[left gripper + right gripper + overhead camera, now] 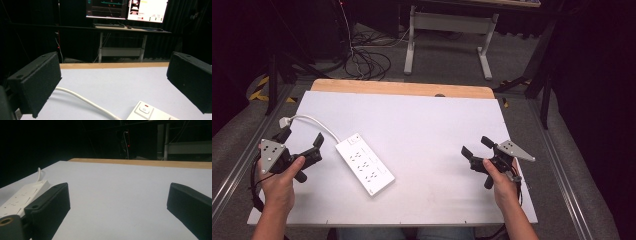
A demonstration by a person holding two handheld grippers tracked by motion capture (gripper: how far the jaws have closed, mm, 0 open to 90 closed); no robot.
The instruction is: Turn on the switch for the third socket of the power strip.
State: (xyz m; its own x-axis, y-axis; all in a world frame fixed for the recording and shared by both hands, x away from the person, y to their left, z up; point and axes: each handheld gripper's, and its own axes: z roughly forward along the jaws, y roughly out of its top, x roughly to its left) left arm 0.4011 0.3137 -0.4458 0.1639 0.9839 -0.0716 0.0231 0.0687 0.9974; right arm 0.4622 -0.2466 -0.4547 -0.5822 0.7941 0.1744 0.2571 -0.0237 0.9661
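Power strip (364, 164) lies diagonally on the white surface (437, 130), just right of the left claw (302, 140), well apart from the right claw (476, 146). Left gripper view: jaws apart, strip's switch (144, 109) between them. Right gripper view: jaws apart, strip (22, 195) beyond the left jaw.

Your desk (437, 130) has a smooth, matt white top with a bare wood strip (402, 88) along its far edge. The power strip (364, 163) is glossy white plastic. Each hand-held gripper's jaws look matt black, finely grained.
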